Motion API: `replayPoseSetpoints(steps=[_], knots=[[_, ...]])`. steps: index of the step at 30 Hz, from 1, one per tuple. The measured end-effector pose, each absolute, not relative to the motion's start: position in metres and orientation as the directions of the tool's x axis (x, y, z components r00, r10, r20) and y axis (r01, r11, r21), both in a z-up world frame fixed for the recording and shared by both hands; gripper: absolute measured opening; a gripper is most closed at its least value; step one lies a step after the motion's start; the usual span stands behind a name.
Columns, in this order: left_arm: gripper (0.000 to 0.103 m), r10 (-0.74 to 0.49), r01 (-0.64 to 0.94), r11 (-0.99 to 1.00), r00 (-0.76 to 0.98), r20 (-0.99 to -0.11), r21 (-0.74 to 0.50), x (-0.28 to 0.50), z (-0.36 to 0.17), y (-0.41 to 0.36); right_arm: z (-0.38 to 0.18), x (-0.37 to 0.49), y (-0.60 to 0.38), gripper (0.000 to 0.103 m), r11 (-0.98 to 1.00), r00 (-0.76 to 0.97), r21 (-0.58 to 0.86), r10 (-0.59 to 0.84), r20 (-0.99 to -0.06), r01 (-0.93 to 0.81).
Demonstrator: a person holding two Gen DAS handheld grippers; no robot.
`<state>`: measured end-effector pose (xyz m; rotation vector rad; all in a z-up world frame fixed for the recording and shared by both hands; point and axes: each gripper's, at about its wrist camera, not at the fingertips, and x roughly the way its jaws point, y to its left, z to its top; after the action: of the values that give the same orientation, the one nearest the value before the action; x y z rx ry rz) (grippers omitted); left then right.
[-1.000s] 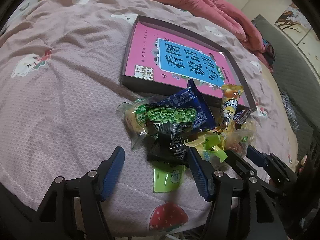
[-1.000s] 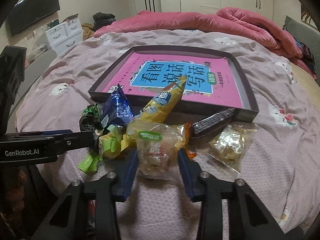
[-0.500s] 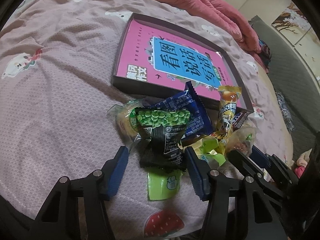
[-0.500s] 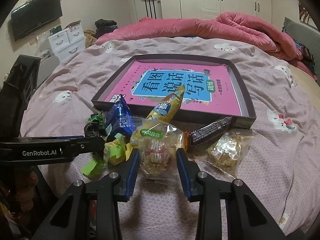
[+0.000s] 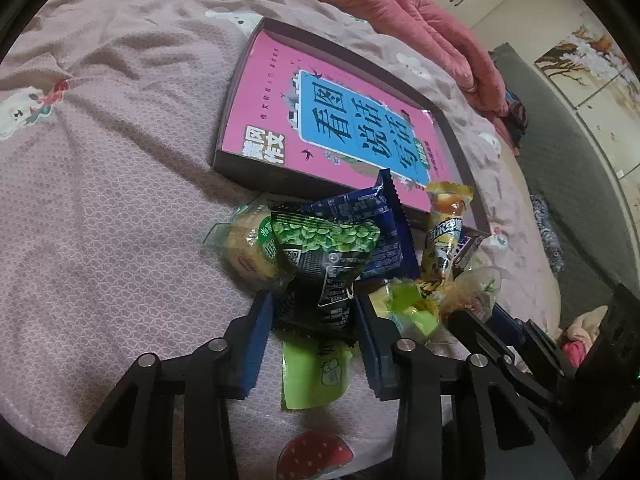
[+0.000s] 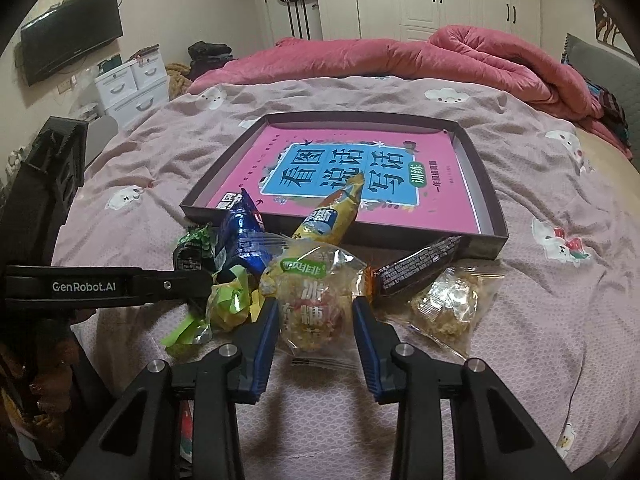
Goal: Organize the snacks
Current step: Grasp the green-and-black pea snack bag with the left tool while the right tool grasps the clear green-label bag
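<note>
We see a bed (image 6: 540,360) with a mauve cartoon-print cover bearing everything. Beyond both sets of jaws a dark tray (image 6: 486,196) lies flat on it, and a heap of snack packets (image 6: 320,280) rests on the cover between jaws and tray.

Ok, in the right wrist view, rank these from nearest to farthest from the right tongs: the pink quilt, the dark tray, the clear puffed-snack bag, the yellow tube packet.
1. Clear puffed-snack bag: between the fingers of the right tongs.
2. Yellow tube packet: just beyond, leaning on the tray's front wall.
3. Dark tray: mid-bed, behind the snack pile.
4. Pink quilt: bunched at the far end of the bed.
</note>
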<state>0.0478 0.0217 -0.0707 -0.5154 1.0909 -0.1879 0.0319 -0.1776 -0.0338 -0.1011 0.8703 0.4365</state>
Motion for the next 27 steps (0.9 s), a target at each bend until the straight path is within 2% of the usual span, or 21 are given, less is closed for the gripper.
replayPoseSetpoints(steps=[10, 21, 24, 27], knots=[[0.035, -0.411, -0.104, 0.860, 0.439, -0.799, -0.499, 0.032, -0.065, 0.028, -0.028, 0.030, -0.185, 0.037, 0.915, 0.588, 0.088, 0.325, -0.741, -0.394], [0.035, -0.404, -0.098, 0.870, 0.421, -0.812, -0.483, 0.023, -0.063, 0.024, -0.026, 0.031, -0.188, 0.037, 0.919, 0.595, 0.092, 0.322, -0.737, -0.383], [0.028, -0.396, -0.079, 0.878, 0.435, -0.809, -0.472, 0.022, -0.058, 0.020, -0.026, 0.030, -0.189, 0.037, 0.920, 0.599, 0.091, 0.321, -0.733, -0.382], [0.027, -0.396, -0.057, 0.882, 0.450, -0.801, -0.468, 0.022, -0.054, 0.018, -0.024, 0.030, -0.189, 0.037, 0.920, 0.608, 0.088, 0.321, -0.726, -0.381]])
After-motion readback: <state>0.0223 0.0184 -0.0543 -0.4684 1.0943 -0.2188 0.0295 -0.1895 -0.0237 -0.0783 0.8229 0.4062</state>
